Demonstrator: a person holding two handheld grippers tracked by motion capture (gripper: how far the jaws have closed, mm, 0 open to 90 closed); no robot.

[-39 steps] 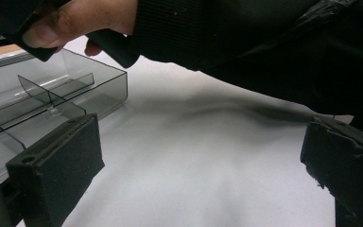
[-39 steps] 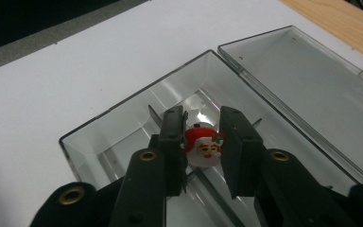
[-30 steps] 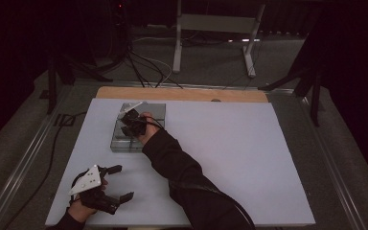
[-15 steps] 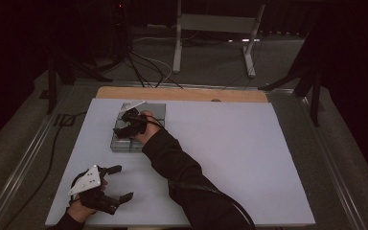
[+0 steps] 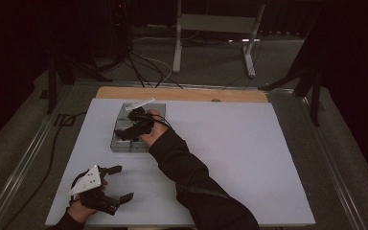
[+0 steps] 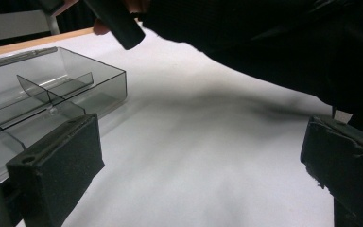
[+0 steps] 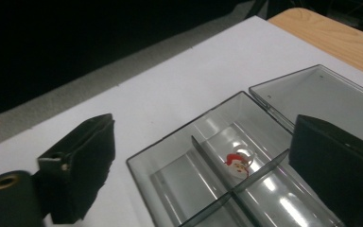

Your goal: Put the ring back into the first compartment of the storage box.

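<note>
Right gripper (image 5: 124, 133): jaws wide apart, empty, above the clear divided box (image 7: 208, 184); Santa charm (image 7: 237, 166) inside one compartment
Left gripper (image 5: 120, 183): jaws spread, empty, near table's (image 5: 249, 158) front-left corner

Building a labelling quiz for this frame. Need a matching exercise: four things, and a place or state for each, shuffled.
Things:
1. left claw
2. right claw
3. Santa figure
4. clear box lid

Places or states:
A. lies in a compartment of the clear divided box
B. open, over the bare white table near its front edge
C. swung open, lying flat beside the box
D. open, held above the box

Pairs: 1-B, 2-D, 3-A, 4-C
</note>
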